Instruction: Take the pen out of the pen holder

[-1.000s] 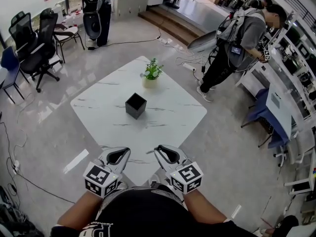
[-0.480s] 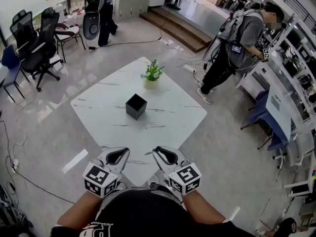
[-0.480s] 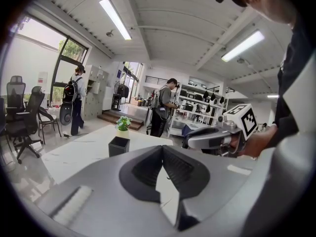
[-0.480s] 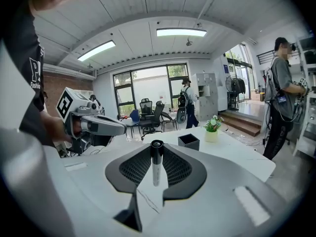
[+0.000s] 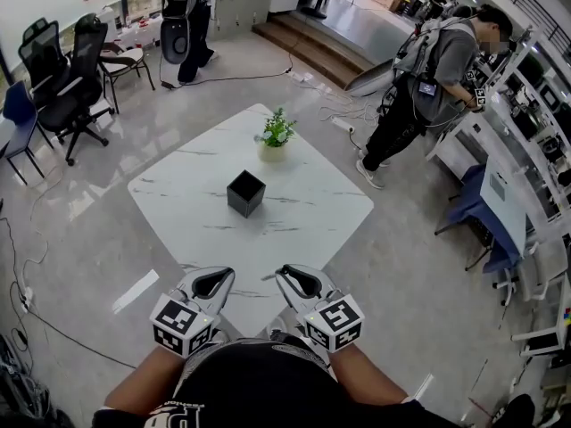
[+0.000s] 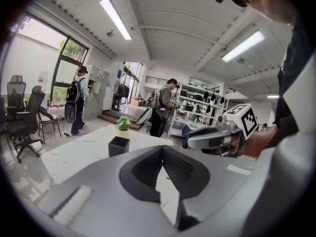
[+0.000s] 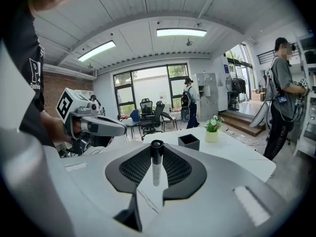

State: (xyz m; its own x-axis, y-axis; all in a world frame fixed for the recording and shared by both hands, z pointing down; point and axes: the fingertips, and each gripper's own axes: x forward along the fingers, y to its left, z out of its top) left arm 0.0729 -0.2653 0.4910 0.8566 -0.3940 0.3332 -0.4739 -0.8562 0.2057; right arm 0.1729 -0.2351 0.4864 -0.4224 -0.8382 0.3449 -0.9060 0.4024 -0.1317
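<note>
pen holder [image 5: 245, 191] inside unreadably dark (head view), forearms [image 5: 143, 386] cut off below

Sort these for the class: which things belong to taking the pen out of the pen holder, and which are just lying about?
Job in hand: pen, held in the right claw; black pen holder; left claw, shut and empty.
Lying about: potted plant; office chairs; white table; standing person.

A white marble-patterned table [image 5: 178, 194] spreads ahead of the left gripper [image 5: 221, 275] and right gripper [image 5: 287, 273], a small potted plant [image 5: 275, 134] on its far side. Beyond the right gripper, a person with a backpack [image 5: 428, 69] faces shelving [image 5: 526, 87]; black office chairs [image 5: 62, 69] stand far off beyond the left gripper.
</note>
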